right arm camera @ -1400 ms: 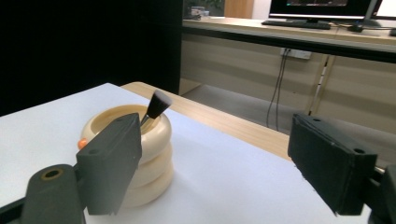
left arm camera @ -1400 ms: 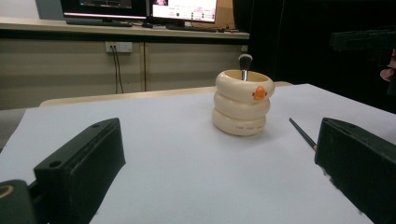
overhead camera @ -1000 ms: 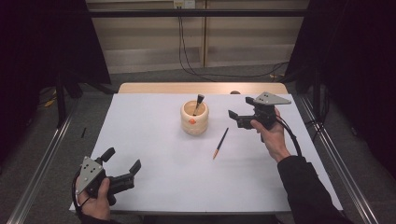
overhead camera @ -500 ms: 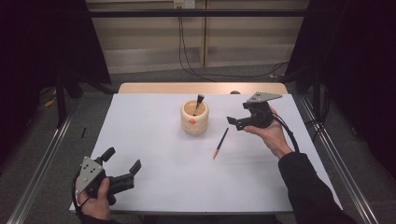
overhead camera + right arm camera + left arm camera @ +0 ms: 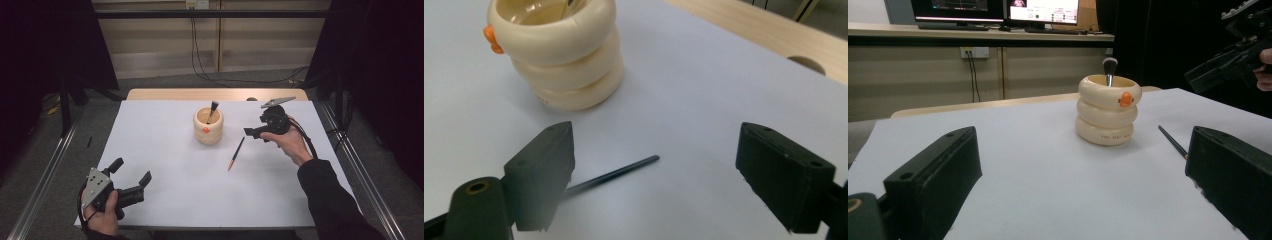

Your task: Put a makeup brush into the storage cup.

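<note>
A: Item one?
B: Cream ringed ceramic holder (image 5: 208, 126) with an orange knob, upright mid-table on the white sheet (image 5: 165, 150); a dark-handled brush (image 5: 213, 109) stands inside it.

A: Item two?
B: Slim dark pencil with an orange tip (image 5: 236, 154), lying flat on the sheet just right of the holder, touching nothing.

A: Right gripper (image 5: 251, 132)?
B: Held above the sheet beside the holder, jaws spread and just closing slightly; nothing is between them, the pencil lies below.

A: Left gripper (image 5: 131, 173)?
B: Near corner, jaws spread wide, empty.
</note>
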`<state>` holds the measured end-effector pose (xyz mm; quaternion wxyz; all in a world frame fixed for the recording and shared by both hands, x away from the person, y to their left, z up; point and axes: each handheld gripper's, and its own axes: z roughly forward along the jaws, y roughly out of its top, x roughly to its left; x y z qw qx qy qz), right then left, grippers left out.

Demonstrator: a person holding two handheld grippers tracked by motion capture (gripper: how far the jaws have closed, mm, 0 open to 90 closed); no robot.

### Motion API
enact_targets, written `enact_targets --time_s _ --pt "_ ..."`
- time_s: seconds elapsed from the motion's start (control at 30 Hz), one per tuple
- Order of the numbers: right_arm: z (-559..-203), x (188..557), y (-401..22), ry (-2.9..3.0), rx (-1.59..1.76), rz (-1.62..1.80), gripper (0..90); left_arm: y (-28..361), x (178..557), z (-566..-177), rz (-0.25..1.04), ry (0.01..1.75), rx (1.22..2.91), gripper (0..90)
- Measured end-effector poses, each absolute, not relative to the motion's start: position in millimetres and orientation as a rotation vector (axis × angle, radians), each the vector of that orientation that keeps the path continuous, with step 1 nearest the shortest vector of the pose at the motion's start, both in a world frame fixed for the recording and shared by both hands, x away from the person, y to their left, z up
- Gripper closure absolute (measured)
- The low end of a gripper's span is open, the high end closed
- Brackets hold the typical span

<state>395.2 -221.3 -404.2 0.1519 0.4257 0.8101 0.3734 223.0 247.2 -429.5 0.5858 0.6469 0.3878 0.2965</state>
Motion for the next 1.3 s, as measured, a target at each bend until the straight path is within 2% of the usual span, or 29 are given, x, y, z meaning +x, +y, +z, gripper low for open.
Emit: enact_targets --time_s 0.6,0.87,1.07,1.3 --pt "-413 413 -213 2.462 1.402 0.896 28.4 247 223 -430 0.704 0.911 1.525 1.3" --pt "-413 420 -210 2.507 1.504 0.832 28.9 247 224 -430 0.702 0.911 1.525 1.3" --pt "-412 425 -205 2.526 1.605 0.767 24.0 247 223 -430 0.698 0.913 1.523 1.3" --pt "-415 431 -202 2.553 1.724 0.687 24.3 247 223 -430 0.705 0.906 1.537 1.3"
